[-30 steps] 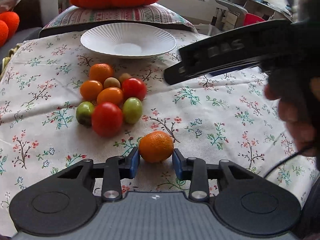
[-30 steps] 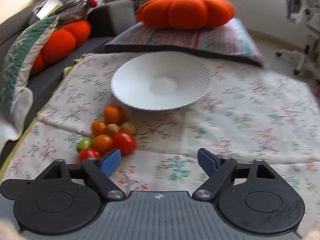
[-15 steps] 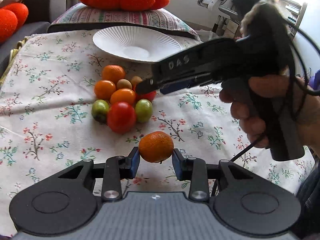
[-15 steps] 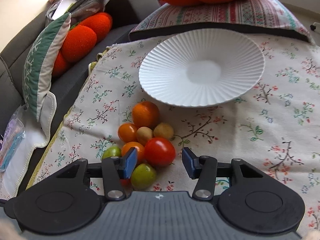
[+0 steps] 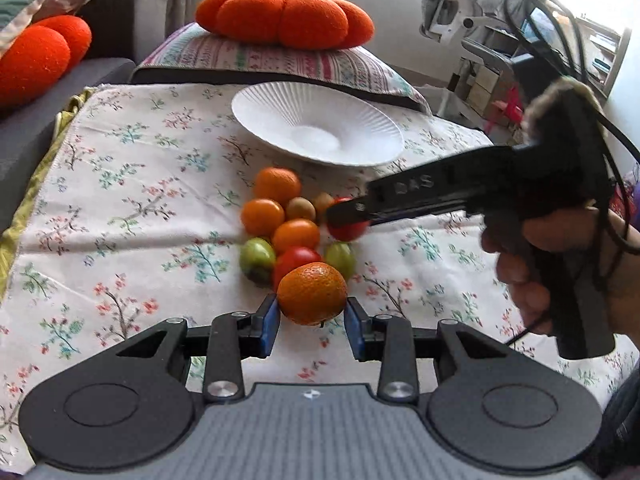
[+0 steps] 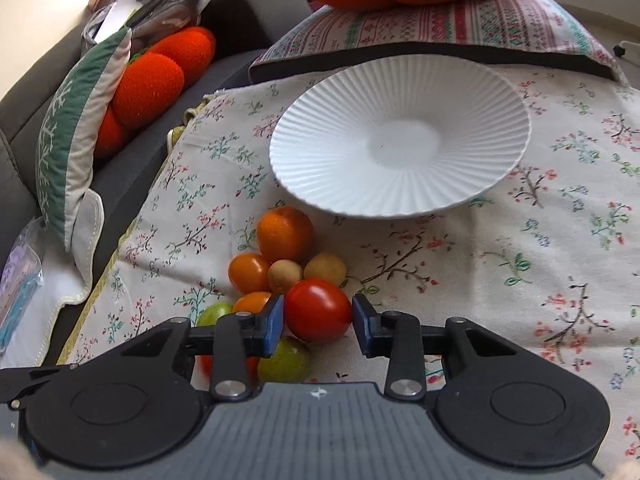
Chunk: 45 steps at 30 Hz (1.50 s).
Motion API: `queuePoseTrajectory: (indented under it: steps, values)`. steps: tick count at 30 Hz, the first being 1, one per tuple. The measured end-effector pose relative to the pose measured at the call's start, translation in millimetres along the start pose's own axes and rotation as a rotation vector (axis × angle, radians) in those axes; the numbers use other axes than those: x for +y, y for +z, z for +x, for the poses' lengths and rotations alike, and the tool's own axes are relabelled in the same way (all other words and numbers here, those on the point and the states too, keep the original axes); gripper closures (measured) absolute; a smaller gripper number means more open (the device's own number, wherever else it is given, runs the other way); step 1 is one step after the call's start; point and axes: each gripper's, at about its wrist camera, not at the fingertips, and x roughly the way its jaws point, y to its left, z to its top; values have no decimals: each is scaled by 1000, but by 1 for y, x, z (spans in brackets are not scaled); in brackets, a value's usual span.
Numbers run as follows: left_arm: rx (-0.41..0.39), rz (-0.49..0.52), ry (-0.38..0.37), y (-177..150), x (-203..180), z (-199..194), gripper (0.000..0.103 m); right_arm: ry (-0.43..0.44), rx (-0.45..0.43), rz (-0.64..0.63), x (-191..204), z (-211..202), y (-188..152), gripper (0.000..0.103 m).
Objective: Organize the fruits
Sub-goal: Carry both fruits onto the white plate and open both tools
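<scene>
Left wrist view. My left hand-held gripper is clenched on a mandarin, both blue pads against its sides. A second ago the fruit sat on the flowered cloth; now it hangs clear of it, above the near edge of the fruit pile, so I judge the lift done and the carry to the white plate next. The gripper tilts downward toward the pile. My right hand holds the other tool, which reaches in from the right with its tip over a red tomato.

Right wrist view. The right hand-held gripper has just been closing: a second ago its jaws stood wide over bare cloth, and now the pads sit against the sides of the red tomato, which I read as a grasp. The tomato rests at the pile's right edge, not yet lifted. The plate lies beyond, empty. The gripper slants downward.
</scene>
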Motion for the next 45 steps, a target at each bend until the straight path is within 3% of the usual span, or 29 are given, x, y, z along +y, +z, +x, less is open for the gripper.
queuePoseTrajectory:
  steps: [8, 16, 23, 30, 45]
  values:
    - [-43, -15, 42, 28, 14, 1, 86, -48, -2, -4, -4, -21, 5, 70]
    - [-80, 44, 44, 77, 4, 18, 86, -103, -128, 63, -37, -52, 25, 70]
    - [-93, 81, 3, 107, -8, 59, 86, -129, -191, 148, -66, -42, 41, 70]
    - [-72, 80, 1, 112, -7, 85, 86, -141, -182, 111, -63, -28, 51, 70]
    - [-66, 119, 29, 115, -6, 96, 84, -194, -168, 31, -49, -16, 54, 67]
